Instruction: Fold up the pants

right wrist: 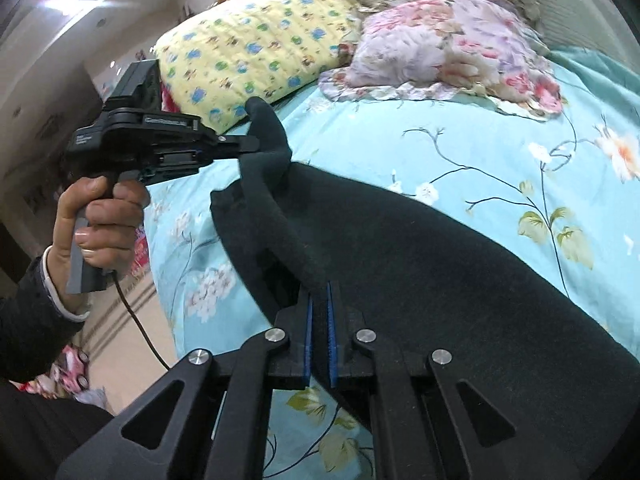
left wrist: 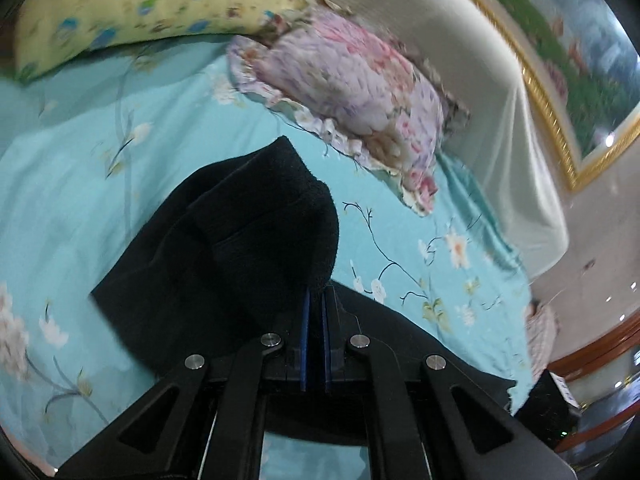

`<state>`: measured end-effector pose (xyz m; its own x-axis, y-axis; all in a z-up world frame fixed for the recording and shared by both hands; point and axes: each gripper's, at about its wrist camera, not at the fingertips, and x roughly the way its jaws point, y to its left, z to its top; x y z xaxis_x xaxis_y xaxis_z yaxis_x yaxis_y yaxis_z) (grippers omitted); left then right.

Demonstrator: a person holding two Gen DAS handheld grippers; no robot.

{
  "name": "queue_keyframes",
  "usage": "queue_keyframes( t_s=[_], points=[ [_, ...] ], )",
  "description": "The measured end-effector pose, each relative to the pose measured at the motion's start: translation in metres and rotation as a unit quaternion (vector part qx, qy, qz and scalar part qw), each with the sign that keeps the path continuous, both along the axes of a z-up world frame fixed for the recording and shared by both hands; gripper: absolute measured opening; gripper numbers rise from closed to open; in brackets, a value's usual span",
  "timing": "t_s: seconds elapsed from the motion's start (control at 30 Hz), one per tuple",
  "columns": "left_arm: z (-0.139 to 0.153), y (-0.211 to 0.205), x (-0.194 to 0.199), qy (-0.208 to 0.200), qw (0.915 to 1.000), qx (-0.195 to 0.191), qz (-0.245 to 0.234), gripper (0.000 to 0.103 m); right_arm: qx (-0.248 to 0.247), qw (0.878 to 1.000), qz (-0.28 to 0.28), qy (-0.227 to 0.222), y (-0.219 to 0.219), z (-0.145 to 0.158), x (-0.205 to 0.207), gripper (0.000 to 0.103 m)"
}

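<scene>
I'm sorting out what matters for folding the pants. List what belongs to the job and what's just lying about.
Job:
- pants, black, lying on the bed
- left gripper, shut on a lifted edge of the pants
- right gripper, shut on the pants too

Lying about:
- yellow pillow
- pink pillow
- bedsheet
- framed picture

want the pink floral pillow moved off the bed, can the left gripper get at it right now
Probably not yet: the left gripper is shut on the black pants. The pink floral pillow lies uncovered beyond them, so the way looks free after letting go.
</scene>
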<state>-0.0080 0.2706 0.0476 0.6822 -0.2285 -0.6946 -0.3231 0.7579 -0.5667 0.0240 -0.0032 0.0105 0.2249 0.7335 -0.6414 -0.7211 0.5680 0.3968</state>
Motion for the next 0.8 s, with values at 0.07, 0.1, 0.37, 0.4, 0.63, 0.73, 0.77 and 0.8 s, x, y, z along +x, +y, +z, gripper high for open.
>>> queue_keyframes(
  t_s=[0.07, 0.1, 0.37, 0.4, 0.63, 0.73, 0.77, 0.8],
  points=[
    [-0.005, 0.006, -0.015, -0.013, 0.9999, -0.008, 0.004, 0.003, -0.013, 1.0, 0.006, -0.005, 0.003, -0.002, -0.004, 0.007],
    [-0.008, 0.006, -0.016, -0.016, 0.9998, -0.01, 0.005, 0.003, -0.017, 1.0, 0.008, -0.006, 0.004, -0.004, -0.005, 0.007],
    [-0.037, 0.016, -0.035, -0.019, 0.9989, -0.037, 0.021, 0.003, -0.05, 0.999, 0.013, -0.017, 0.014, -0.012, -0.01, 0.007],
    [-0.039, 0.017, -0.036, -0.018, 0.9988, -0.039, 0.022, 0.003, -0.054, 0.998, 0.014, -0.017, 0.015, -0.012, -0.011, 0.007],
    [-0.053, 0.02, -0.048, -0.01, 0.9984, -0.049, 0.026, 0.003, -0.084, 0.996, 0.026, -0.031, 0.024, -0.017, -0.017, 0.007],
    [-0.057, 0.02, -0.051, -0.007, 0.9982, -0.054, 0.025, 0.003, -0.087, 0.995, 0.028, -0.027, 0.024, -0.019, -0.018, 0.007],
    [-0.058, 0.021, -0.052, -0.007, 0.9982, -0.055, 0.025, 0.003, -0.09, 0.995, 0.029, -0.028, 0.025, -0.02, -0.018, 0.007],
    [-0.06, 0.021, -0.053, -0.007, 0.9981, -0.055, 0.025, 0.003, -0.092, 0.995, 0.031, -0.028, 0.025, -0.02, -0.019, 0.007]
  ],
)
